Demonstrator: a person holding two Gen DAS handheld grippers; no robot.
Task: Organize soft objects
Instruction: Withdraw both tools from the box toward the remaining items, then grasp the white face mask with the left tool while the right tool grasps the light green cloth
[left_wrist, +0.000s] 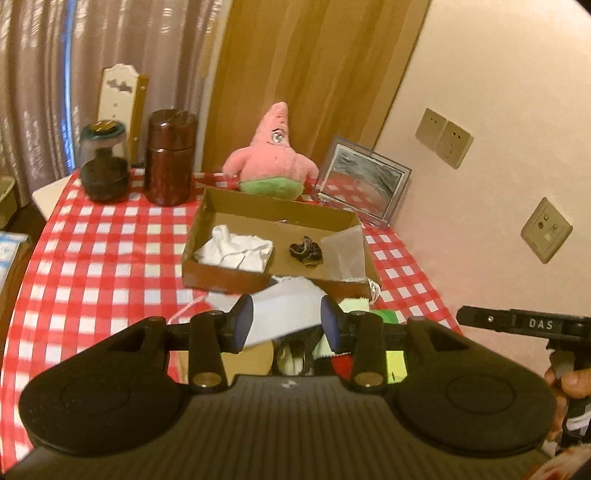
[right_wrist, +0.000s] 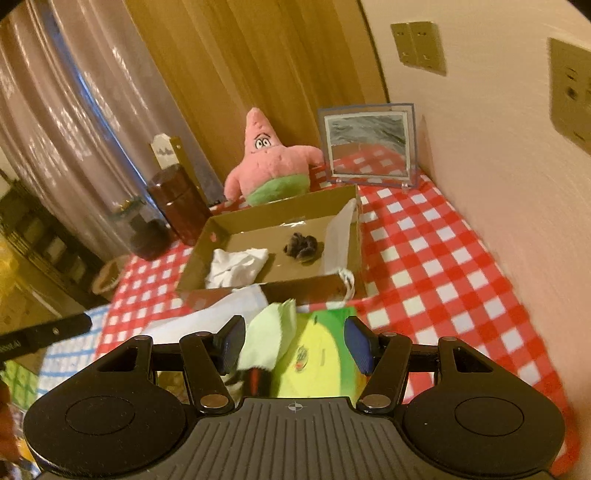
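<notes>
Cloth (left_wrist: 280, 314) edges blurred | box (left_wrist: 221, 275) front partly hid by cloth

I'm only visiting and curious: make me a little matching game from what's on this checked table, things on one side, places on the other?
Things:
1. white cloth
2. pink plush star
3. picture frame
4. brown canister

Places:
A. behind the cardboard box
B. inside the box
C. left of the box
D. by the wall, right of the plush

Pairs: 1-B, 2-A, 3-D, 4-C
</notes>
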